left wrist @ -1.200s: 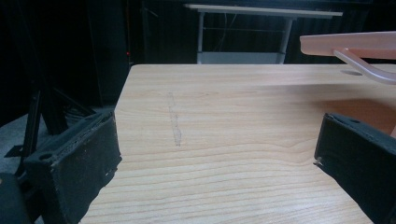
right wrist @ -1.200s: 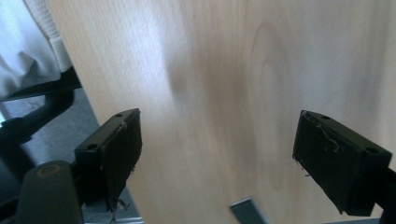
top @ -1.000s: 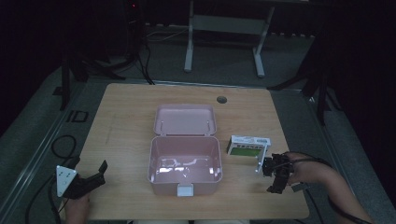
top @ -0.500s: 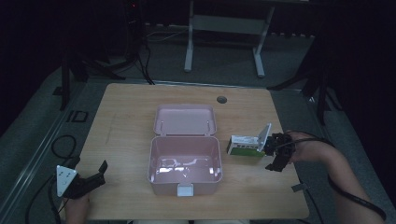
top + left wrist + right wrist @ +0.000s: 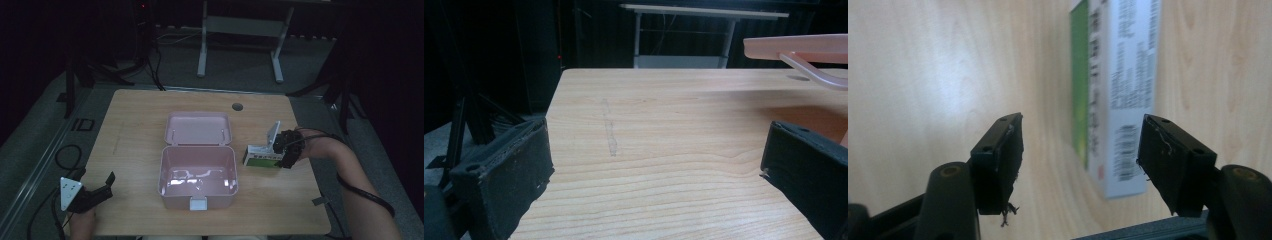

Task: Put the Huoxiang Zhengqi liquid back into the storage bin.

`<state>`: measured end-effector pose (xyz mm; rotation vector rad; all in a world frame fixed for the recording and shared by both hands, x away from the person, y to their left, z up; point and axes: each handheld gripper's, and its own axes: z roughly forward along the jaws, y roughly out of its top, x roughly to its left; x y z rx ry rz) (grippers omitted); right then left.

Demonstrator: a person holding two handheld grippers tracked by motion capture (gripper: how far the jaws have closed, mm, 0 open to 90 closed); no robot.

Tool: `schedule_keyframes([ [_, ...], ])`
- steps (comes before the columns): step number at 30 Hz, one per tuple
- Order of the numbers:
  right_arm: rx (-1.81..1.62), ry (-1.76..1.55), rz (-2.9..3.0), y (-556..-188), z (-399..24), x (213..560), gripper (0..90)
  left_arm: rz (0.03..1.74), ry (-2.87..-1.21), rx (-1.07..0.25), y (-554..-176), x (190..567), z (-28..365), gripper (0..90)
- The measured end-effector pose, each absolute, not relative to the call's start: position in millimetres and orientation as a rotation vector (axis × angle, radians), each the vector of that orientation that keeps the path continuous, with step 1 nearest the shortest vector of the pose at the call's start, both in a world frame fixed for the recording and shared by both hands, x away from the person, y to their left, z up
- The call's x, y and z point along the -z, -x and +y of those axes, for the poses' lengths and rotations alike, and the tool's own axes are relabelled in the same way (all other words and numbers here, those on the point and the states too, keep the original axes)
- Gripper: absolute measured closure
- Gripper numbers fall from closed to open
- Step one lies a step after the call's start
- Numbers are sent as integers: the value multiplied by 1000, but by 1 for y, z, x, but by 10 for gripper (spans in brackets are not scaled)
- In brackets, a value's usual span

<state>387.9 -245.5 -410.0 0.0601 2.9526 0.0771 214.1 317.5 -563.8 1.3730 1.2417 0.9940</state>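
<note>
An open pink box (image 5: 165,172) with its lid (image 5: 197,128) laid back sits mid-table. Right of it a small green-and-white carton (image 5: 257,159) lies flat on the wood. My right gripper (image 5: 282,150) hovers over the carton's right end, pointing down. In the right gripper view the carton (image 5: 1120,85) lies below my right gripper (image 5: 1083,121); the jaws have just been closing, the carton's near end sits between them, and the pads do not press it. My left gripper (image 5: 96,177) rests at the table's front left corner, open, with bare wood between the jaws of my left gripper (image 5: 659,135).
The wooden table (image 5: 140,130) has a round cable hole (image 5: 237,106) near its far edge. The pink box's rim (image 5: 794,47) juts in at the upper right of the left gripper view. A metal stand (image 5: 240,30) and cables lie on the dark floor beyond.
My right hand has moved up the picture and slightly left, from the table's front right to over the carton's right end. The left gripper has stayed put.
</note>
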Motion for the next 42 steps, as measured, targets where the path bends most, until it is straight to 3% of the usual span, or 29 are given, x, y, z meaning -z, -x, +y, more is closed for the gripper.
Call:
schedule_keyframes([
  [16, -26, -70, 2982, -424, -232, 428, 443, 1239, -1377, -994, -214, 564, 317, 4],
  [42, 54, -18, 3047, -435, -221, 460, 591, 1239, -1379, -998, -214, 564, 317, 4],
])
